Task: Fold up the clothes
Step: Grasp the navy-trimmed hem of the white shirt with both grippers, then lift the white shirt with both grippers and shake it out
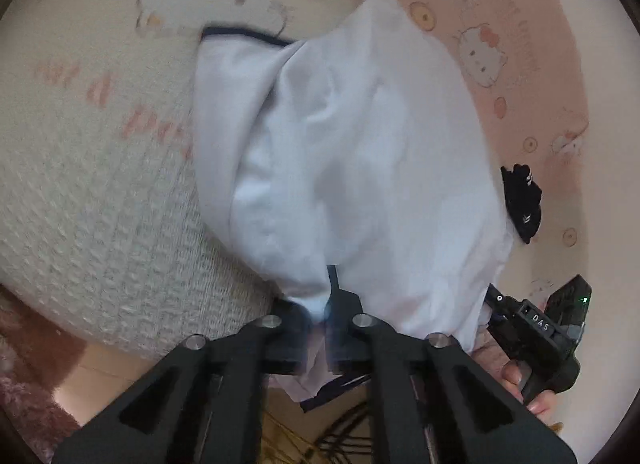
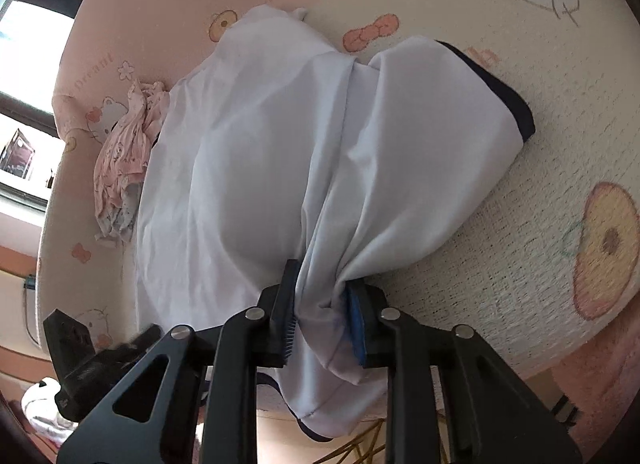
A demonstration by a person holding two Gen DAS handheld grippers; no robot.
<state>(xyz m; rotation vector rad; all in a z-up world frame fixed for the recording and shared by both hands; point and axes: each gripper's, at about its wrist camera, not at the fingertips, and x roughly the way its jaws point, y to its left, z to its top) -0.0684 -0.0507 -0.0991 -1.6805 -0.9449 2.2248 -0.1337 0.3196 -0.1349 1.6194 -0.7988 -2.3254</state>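
- The left gripper (image 1: 320, 328) is pinching the near hem of the white garment (image 1: 340, 151), fingers pressed together on cloth.
- The right gripper (image 2: 322, 320) is clamping a bunched fold of it.
- The garment is lying across the patterned bedspread (image 2: 520, 191); carrying both corners evenly should keep the fold square.

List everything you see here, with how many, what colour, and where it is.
White garment with navy trim: one, white, spread on the bed, near edge gathered in both grippers.
Pink patterned garment: one, pink, crumpled beside the white garment's far side.
Black garment: one, black, on the sheet beside the white garment.
Cartoon-cat bedsheet: one, pink and cream, under everything.
Left gripper: one, black, jaws shut on the white garment.
Right gripper: one, black, jaws shut on the white garment.
Hand: one, holding the right gripper.
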